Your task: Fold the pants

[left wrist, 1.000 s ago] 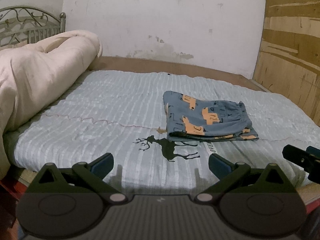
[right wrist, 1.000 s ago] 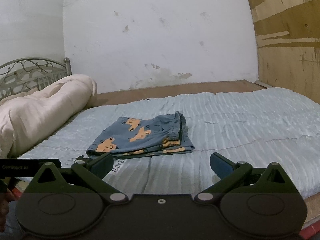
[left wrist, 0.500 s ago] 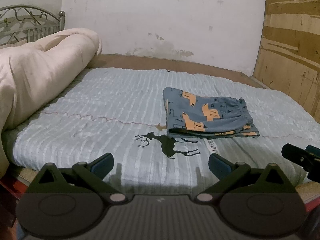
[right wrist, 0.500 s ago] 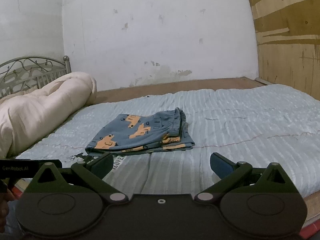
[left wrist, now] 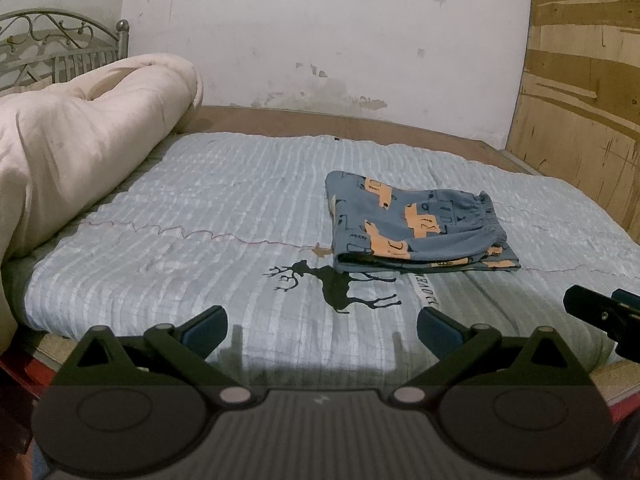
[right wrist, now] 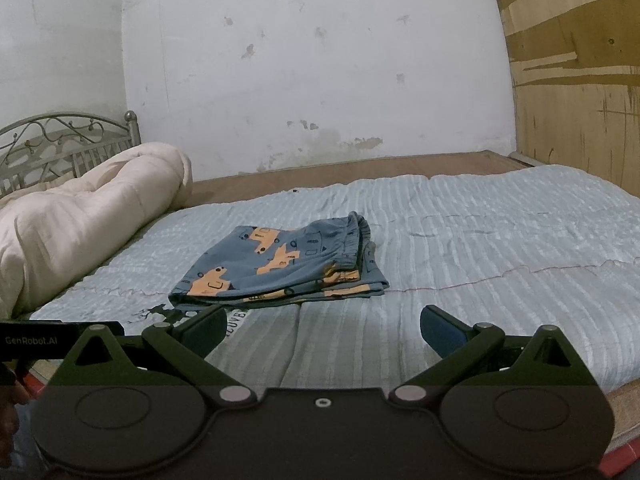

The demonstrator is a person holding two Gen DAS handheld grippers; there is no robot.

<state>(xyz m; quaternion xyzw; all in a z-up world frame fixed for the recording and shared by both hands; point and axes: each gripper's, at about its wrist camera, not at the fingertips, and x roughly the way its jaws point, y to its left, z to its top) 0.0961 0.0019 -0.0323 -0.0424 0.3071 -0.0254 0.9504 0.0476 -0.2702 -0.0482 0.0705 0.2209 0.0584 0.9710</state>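
The pants point(left wrist: 416, 228) lie folded on the bed point(left wrist: 200, 240); the left hand-held gripper point(left wrist: 322, 330) and right hand-held gripper point(right wrist: 323, 328) hover apart from them, jaws spread, empty.

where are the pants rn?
The folded pants lie flat on the striped bedspread, right of centre in the left wrist view, just beyond the deer print. Both grippers sit open short of them, touching nothing.
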